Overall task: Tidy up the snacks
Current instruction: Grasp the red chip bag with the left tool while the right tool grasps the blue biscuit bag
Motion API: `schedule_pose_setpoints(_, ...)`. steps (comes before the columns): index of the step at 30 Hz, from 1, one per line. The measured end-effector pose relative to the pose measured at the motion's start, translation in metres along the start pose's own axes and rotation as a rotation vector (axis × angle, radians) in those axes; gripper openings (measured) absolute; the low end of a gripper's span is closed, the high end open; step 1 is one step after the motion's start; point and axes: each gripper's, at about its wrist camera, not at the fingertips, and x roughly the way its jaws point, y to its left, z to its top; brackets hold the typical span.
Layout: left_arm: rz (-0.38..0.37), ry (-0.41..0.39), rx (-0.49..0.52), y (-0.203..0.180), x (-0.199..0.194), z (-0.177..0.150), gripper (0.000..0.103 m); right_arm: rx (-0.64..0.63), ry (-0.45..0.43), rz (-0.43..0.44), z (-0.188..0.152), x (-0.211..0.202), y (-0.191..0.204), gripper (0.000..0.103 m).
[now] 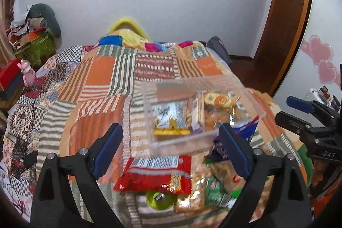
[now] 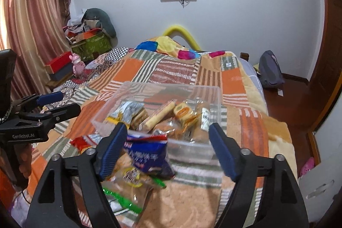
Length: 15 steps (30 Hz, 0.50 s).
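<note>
A clear plastic box (image 1: 181, 142) sits on the patchwork bed cover and holds several wrapped snacks; it also shows in the right wrist view (image 2: 192, 147). In front of it lie loose snacks: a red packet (image 1: 156, 174), a clear bag of biscuits (image 1: 192, 191), a green packet (image 1: 213, 189) and a blue packet (image 2: 147, 155). My left gripper (image 1: 171, 149) is open and empty above the red packet, near the box's front wall. My right gripper (image 2: 166, 149) is open and empty above the blue packet, and shows at the right of the left wrist view (image 1: 299, 112).
The bed cover (image 1: 102, 82) stretches far back to a yellow headboard (image 2: 181, 32). A red box (image 2: 59, 63) and a pink toy (image 2: 78, 64) stand at the left. A grey backpack (image 2: 270, 69) lies on the wooden floor at the right.
</note>
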Motion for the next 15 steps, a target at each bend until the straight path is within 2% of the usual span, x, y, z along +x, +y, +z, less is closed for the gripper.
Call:
schedule_pose_setpoints(7, 0.001, 0.109, 0.017, 0.007, 0.022, -0.034, 0.096, -0.013, 0.072, 0.01, -0.023, 0.021, 0.012, 0.085)
schedule_pose_setpoints(15, -0.032, 0.161, 0.067, 0.004, 0.036, -0.067, 0.096, -0.004, 0.16, 0.04, -0.042, 0.05, 0.019, 0.085)
